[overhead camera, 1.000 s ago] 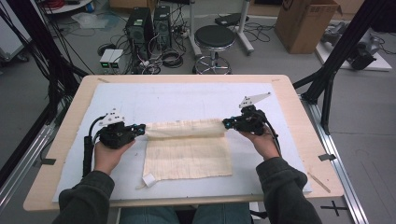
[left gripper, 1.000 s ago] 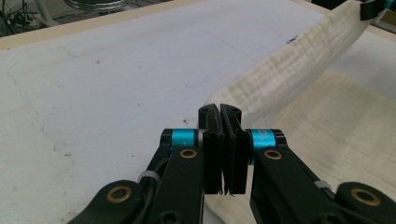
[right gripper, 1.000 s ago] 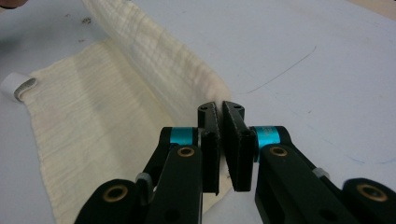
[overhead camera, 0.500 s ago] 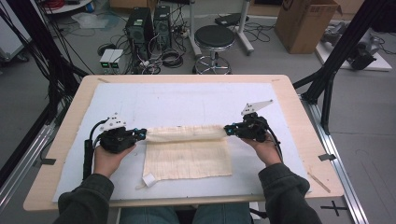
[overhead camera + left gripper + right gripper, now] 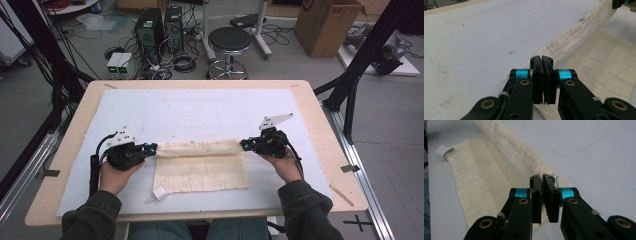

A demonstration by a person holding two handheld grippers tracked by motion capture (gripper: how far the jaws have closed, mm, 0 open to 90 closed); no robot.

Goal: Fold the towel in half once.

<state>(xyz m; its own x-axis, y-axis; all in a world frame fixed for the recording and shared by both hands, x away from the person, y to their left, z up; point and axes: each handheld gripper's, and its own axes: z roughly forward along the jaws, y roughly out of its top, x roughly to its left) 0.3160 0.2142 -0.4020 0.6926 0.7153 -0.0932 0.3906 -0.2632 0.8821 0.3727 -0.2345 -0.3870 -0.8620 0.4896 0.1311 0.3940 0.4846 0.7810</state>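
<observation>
A person sat at a wooden table (image 5: 320,130) covered with a white mat (image 5: 200,112) and held a gripper in each hand. A cream cloth (image 5: 200,172) lay on the mat, near the person's edge of the table, between the two grippers. Its far edge was folded over and lifted a little, so it made a thick rolled band (image 5: 197,148) that ran from one gripper to the other. The rest of the cloth lay flat on the mat below this band. At the near left corner of the cloth there was a small white tag (image 5: 160,193).

The left gripper (image 5: 151,148) was at the left end of the band. In the left gripper view its jaws were pressed together, almost without any gap, and the corner of the cloth (image 5: 574,42) was pinched between them. The fold went away from the jaws toward the other gripper, which was seen at the top right corner of that view.

The right gripper (image 5: 245,145) was at the right end of the band. In the right gripper view its jaws were also closed tightly on the corner of the cloth (image 5: 506,147), and the fold went away from them to the upper left. The tag (image 5: 445,152) was seen there at the far corner of the flat part.

Both grippers were low, close to the mat. Behind the table a black stool (image 5: 229,42) stood on the floor, and a cardboard box (image 5: 327,25) was to its right.
</observation>
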